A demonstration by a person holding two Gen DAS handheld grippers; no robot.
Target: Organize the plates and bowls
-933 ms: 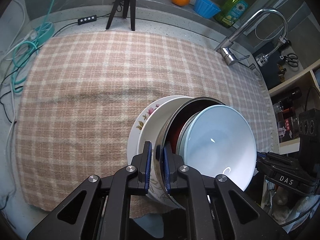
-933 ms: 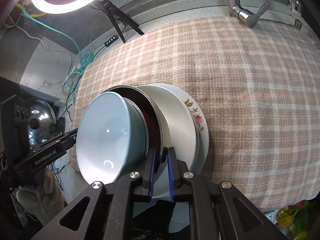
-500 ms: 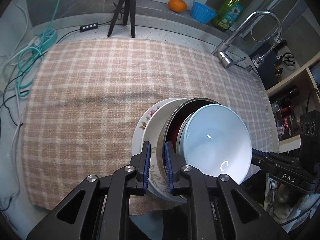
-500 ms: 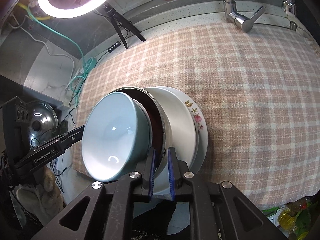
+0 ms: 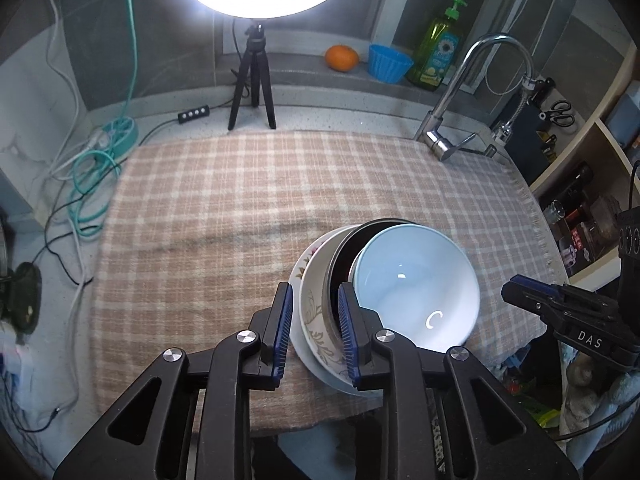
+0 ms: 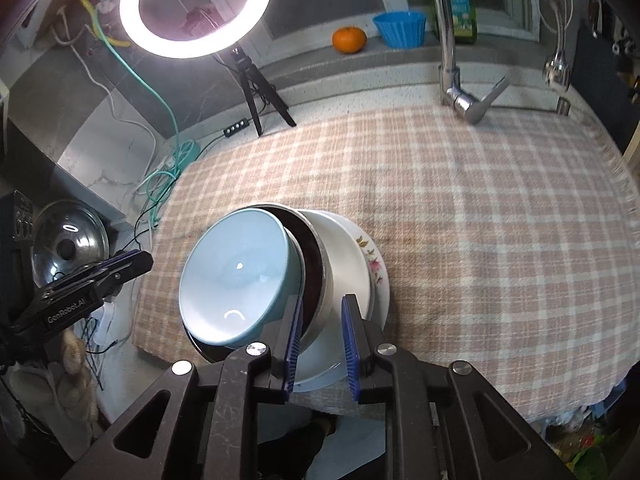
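On the checked cloth [image 5: 224,216] over the bench, both grippers (left gripper [image 5: 314,330], right gripper [image 6: 320,340]) are opening off the nested stack [image 5: 384,280], apparently releasing it; next, withdraw clear.

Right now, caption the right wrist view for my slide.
Right tool opening around the rims of nested dishes on the checked cloth.
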